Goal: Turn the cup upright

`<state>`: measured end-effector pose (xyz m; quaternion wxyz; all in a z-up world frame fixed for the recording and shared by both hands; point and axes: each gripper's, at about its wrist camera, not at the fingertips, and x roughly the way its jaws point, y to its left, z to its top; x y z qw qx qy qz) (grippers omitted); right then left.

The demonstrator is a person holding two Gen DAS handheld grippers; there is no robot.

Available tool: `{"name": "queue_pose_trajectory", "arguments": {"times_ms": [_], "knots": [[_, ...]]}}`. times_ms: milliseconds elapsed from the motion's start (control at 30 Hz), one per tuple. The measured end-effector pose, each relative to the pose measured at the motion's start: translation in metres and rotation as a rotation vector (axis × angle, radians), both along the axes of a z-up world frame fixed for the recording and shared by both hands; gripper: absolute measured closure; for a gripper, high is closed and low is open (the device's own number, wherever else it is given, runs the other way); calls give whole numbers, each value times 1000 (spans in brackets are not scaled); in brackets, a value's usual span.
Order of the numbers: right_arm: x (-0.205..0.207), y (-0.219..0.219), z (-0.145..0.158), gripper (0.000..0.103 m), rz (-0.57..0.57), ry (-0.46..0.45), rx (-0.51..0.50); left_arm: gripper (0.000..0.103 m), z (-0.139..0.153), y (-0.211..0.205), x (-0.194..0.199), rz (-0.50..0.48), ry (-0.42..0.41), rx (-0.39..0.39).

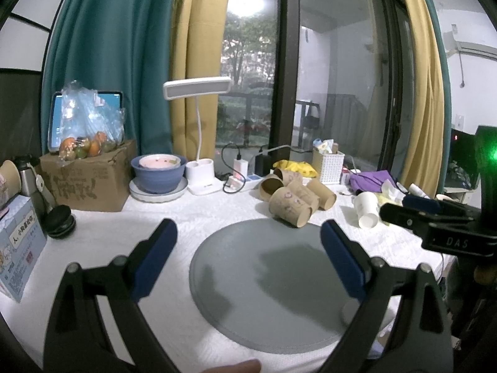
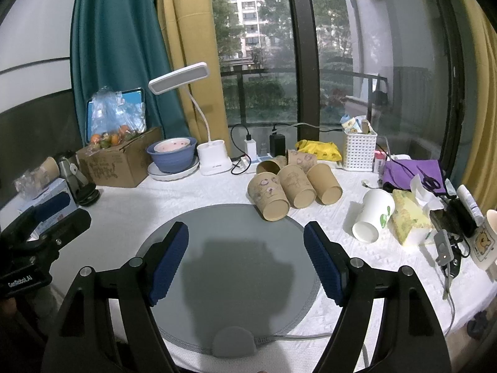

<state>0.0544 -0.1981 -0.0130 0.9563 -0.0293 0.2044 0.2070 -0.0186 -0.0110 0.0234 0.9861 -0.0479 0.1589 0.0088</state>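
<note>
Several brown paper cups (image 1: 290,206) (image 2: 268,197) lie on their sides in a pile at the far edge of a round grey mat (image 1: 267,283) (image 2: 230,270). A white paper cup (image 1: 366,209) (image 2: 374,216) lies on its side to their right, mouth toward me. My left gripper (image 1: 248,233) is open and empty above the mat, short of the cups. My right gripper (image 2: 245,236) is open and empty above the mat; it also shows at the right of the left wrist view (image 1: 407,209).
A blue bowl (image 2: 172,154), white desk lamp (image 2: 214,155), cardboard box with fruit (image 2: 119,161), white basket (image 2: 360,150), power strip, purple cloth (image 2: 413,172) and tissue pack (image 2: 410,217) line the back and right. White cloth covers the table (image 2: 174,199).
</note>
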Motion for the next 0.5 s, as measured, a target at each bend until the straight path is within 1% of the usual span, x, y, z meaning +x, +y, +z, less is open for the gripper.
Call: {"name": "queue_pose_trajectory", "arguments": {"times_ms": [100,300,400,500], "knots": [[2,-2,6,24,-3,0,-1,9,-1,1,0,-3,2,-1],[5,-3,5,24,-1,9,2,9,-5,1,3,4,3,12],[13,-1,-1,24,-2,25,-2,9,-13,-1,12,-24,38,19],[25,-1,-12,24,-8,54,-8,9,-25,-2,26,-46,98,21]]}}
